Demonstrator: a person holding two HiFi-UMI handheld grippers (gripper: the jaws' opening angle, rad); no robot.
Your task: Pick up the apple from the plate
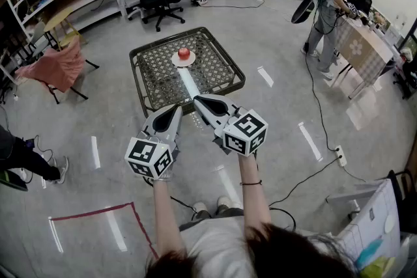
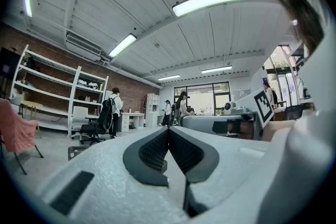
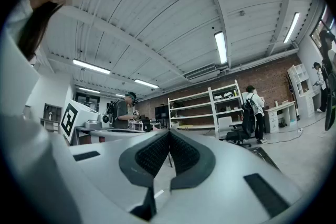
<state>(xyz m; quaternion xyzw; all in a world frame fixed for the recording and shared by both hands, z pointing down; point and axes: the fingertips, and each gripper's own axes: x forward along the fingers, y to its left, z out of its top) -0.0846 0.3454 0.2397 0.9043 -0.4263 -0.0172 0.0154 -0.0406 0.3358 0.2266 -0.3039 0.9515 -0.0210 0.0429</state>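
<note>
Awaiting approach, left claw (image 1: 178, 107) and right claw (image 1: 198, 100) are held closed, empty, short of the apple (image 1: 184, 53) and plate (image 1: 175, 61).

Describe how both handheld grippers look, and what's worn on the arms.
The left gripper and right gripper match: pale grey tapered bodies, black ribbed pads inside the jaws, each with a white cube bearing black square markers. Forearms are unsleeved; a thin dark band circles the right wrist.
</note>
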